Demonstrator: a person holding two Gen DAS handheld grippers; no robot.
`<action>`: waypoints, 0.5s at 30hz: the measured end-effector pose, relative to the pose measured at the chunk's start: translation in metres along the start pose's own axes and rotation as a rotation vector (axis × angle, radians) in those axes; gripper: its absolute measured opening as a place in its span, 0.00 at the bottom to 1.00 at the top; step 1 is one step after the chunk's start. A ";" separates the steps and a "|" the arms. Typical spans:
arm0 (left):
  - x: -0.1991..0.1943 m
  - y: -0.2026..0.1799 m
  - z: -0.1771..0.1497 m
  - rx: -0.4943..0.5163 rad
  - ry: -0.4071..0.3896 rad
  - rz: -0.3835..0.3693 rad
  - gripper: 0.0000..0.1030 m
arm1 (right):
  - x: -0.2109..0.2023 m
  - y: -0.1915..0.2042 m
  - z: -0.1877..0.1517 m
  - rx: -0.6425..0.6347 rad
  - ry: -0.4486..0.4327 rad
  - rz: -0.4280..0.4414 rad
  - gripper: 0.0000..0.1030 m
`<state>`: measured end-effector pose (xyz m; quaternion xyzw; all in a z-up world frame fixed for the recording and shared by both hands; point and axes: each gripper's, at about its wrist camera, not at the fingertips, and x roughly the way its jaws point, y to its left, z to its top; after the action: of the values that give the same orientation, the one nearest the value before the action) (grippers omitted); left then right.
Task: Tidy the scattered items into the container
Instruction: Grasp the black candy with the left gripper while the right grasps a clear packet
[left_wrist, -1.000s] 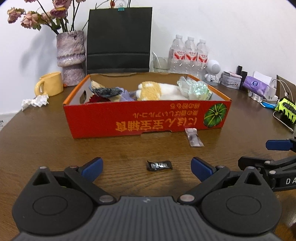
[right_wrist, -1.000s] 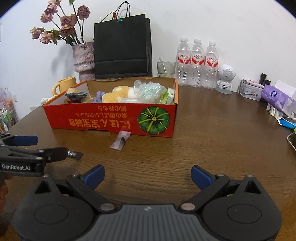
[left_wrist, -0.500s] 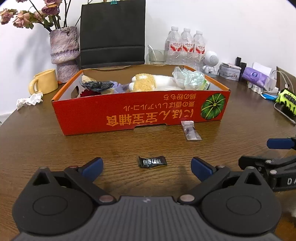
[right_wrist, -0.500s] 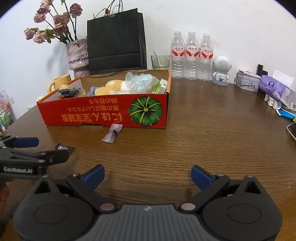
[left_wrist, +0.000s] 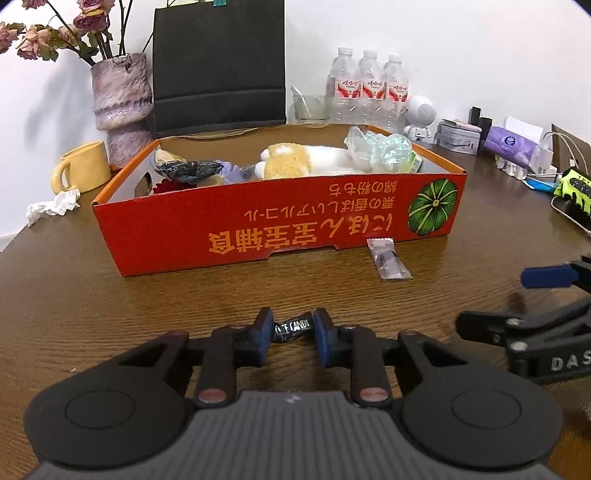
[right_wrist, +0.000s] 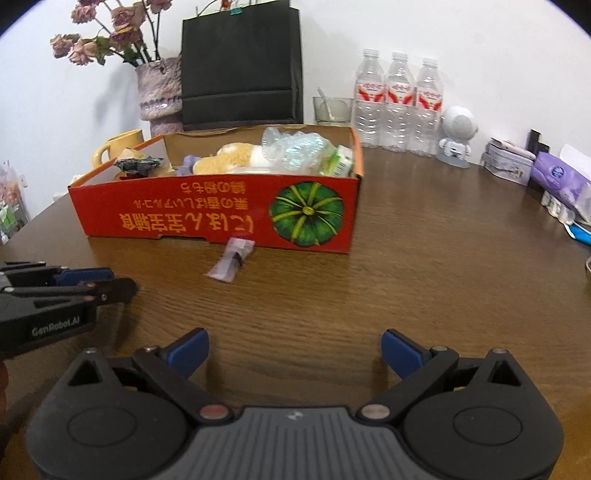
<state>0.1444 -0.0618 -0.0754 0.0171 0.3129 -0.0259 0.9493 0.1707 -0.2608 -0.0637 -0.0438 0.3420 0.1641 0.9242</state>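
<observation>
Both views are bright and evenly lit, with soft light from above. The vase (left_wrist: 122, 99) throws a faint grey shadow leftward onto the white wall (left_wrist: 461, 55). The tabletop (right_wrist: 424, 266) carries a mild sheen and no harsh glare. Fisheye bending curves the edges, with dark corners. The right wrist view looks slightly soft; the red box (right_wrist: 221, 214) lettering smears.

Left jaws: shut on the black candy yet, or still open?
Shut on it. In the left wrist view the left gripper has both blue pads pressed against the ends of the black candy wrapper, above the wooden table.
</observation>
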 end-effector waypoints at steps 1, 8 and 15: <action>0.000 0.001 0.000 0.001 -0.001 -0.004 0.24 | 0.002 0.002 0.003 -0.004 -0.002 0.003 0.97; 0.015 0.020 0.011 -0.013 0.002 -0.007 0.24 | 0.027 0.019 0.035 0.005 -0.023 0.017 0.90; 0.026 0.032 0.020 -0.032 0.002 -0.023 0.24 | 0.059 0.029 0.053 0.020 0.024 0.003 0.61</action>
<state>0.1789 -0.0317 -0.0748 -0.0017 0.3143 -0.0315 0.9488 0.2352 -0.2070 -0.0604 -0.0357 0.3547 0.1616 0.9202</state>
